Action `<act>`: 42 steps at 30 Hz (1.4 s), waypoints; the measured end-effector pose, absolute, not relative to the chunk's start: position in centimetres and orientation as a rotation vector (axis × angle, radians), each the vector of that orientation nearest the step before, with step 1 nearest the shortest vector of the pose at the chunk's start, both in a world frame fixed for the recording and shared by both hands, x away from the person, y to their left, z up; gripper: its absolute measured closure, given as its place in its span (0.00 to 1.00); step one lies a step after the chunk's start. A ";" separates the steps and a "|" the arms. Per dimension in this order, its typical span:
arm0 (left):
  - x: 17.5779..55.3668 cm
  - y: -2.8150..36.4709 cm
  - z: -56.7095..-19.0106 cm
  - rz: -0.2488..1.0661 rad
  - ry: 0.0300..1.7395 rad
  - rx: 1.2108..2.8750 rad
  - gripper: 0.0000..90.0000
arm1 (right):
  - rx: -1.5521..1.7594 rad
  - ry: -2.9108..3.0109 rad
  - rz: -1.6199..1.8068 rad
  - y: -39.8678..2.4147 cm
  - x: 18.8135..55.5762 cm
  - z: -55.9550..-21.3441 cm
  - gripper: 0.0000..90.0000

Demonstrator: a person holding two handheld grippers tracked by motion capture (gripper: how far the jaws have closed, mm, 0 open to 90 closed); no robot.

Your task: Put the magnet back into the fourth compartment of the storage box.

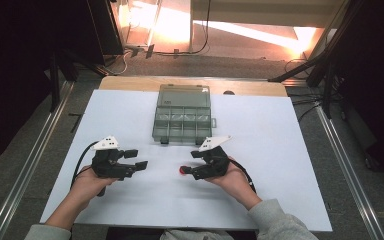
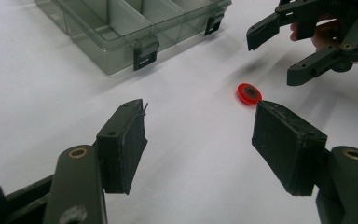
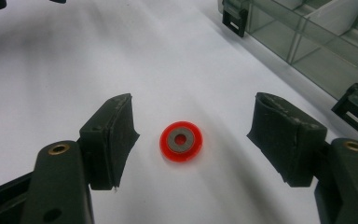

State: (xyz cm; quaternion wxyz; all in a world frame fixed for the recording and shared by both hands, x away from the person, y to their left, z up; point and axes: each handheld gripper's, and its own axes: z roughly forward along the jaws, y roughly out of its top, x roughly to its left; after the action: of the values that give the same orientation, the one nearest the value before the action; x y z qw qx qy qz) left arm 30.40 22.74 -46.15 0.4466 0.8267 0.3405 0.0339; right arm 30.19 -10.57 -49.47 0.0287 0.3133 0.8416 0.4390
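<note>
A small red ring with a grey centre (image 1: pixel 183 170) (image 2: pixel 249 93) (image 3: pixel 181 140) lies flat on the white table sheet (image 1: pixel 260 150). My right gripper (image 1: pixel 190 165) (image 3: pixel 191 137) (image 2: pixel 279 56) is open, its jaws standing either side of the ring without touching it. My left gripper (image 1: pixel 136 160) (image 2: pixel 200 140) is open and holds nothing, a short way left of the ring and pointing toward it. A clear grey compartment box (image 1: pixel 183 117) (image 2: pixel 126 28) (image 3: pixel 307 42) stands open behind both grippers, with its lid laid back.
The box's black latches (image 2: pixel 145 53) (image 3: pixel 235 19) face the grippers. The white sheet covers a wooden table (image 1: pixel 130 82) with metal rails (image 1: pixel 30 165) along both sides. A person's hands and grey sleeves (image 1: pixel 280 220) enter from the near edge.
</note>
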 end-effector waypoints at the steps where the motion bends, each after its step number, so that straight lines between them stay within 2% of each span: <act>1: 30.4 22.8 -46.2 0.084 0.844 2.048 0.38 | 0.964 2.600 1.349 -10.5 30.2 -49.5 0.34; 14: 30.4 22.9 -46.3 0.079 0.845 2.048 0.38 | 0.940 2.656 1.252 -9.4 30.4 -50.3 0.35; 25: 30.3 23.2 -46.3 0.084 0.857 2.042 0.38 | 0.910 2.700 1.160 -8.6 30.3 -50.8 0.41; 36: 30.1 23.6 -46.4 0.091 0.869 2.039 0.38 | 0.838 2.727 1.070 -7.6 30.1 -50.6 0.55; 40: 30.1 23.7 -46.4 0.095 0.875 2.035 0.38 | 0.833 2.725 1.050 -7.5 30.0 -50.5 0.67; 42: 30.1 23.8 -46.4 0.095 0.876 2.036 0.38 | 0.822 2.726 1.046 -7.5 30.0 -50.5 0.70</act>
State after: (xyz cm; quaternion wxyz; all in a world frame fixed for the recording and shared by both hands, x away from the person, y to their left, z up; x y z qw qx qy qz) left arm 30.07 23.77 -46.36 0.4455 0.8217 0.3534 0.0383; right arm 29.97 -7.53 -50.54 0.0543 0.2706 0.8973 0.3444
